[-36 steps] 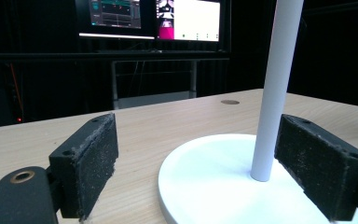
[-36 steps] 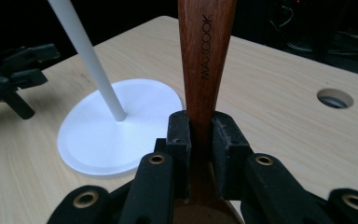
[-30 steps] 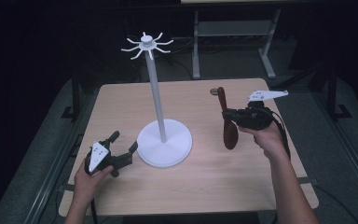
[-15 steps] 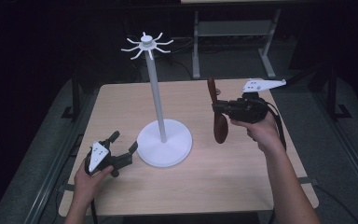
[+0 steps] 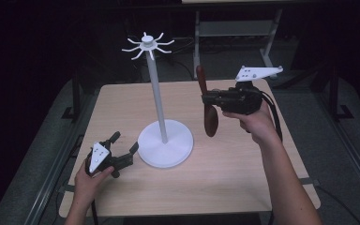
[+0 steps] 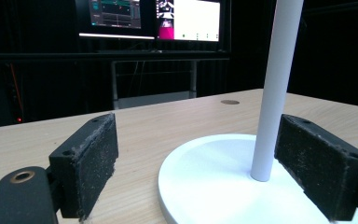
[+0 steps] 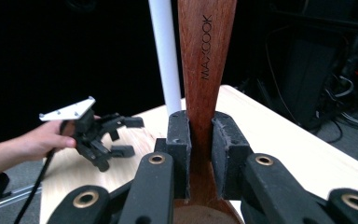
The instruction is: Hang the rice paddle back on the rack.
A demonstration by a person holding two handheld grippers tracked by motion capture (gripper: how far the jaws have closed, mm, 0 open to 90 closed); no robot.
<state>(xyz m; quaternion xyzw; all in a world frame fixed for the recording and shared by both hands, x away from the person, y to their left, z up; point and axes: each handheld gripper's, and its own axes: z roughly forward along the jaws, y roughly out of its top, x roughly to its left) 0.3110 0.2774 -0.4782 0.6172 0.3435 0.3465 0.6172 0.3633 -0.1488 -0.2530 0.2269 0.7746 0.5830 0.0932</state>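
Observation:
A white stand (image 5: 158,93) with a round base (image 5: 165,143) and a ring of hooks (image 5: 146,45) at its top rises mid-table. My right gripper (image 5: 208,99) hovers right of the pole, shut on a dark wooden spoon (image 5: 209,112) held upright, bowl down. In the right gripper view the jaws pinch the spoon's handle (image 7: 205,60), marked MAXCOOK, with the white pole (image 7: 166,51) just behind. My left gripper (image 5: 124,144) rests open on the table at the base's left edge; its pads (image 6: 91,158) flank the pole (image 6: 275,93) and base (image 6: 214,177).
The wooden table (image 5: 243,178) has free room at the front and right. A small dark disc (image 6: 230,101) lies on the far part of the table. A metal rack (image 5: 234,28) stands behind the table, and lit monitors (image 6: 158,18) glow in the dark background.
My right gripper has carried the spoon up off the table and leftward toward the stand's pole. The left gripper has stayed put.

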